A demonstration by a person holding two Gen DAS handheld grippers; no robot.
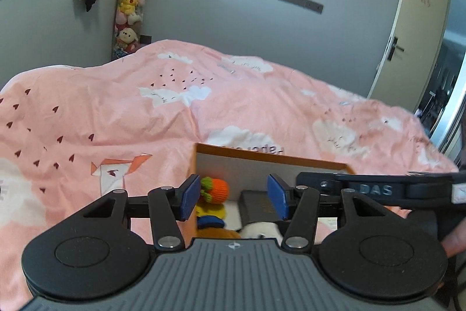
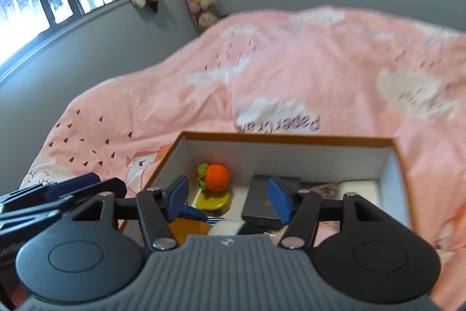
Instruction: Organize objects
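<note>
Hovering side by side, both grippers point forward over the near end of the orange-rimmed box [image 2: 285, 138] on the pink bedspread [image 2: 291, 72].

Left gripper [image 1: 235, 196] and right gripper [image 2: 230, 198] have jaws spread wide, gripping nothing; the crocheted orange [image 2: 216, 177] and dark case [image 2: 263, 206] lie inside.

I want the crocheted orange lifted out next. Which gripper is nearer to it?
Left, marginally. The left gripper hangs beside the crocheted orange; the right gripper sits slightly farther back.
</note>
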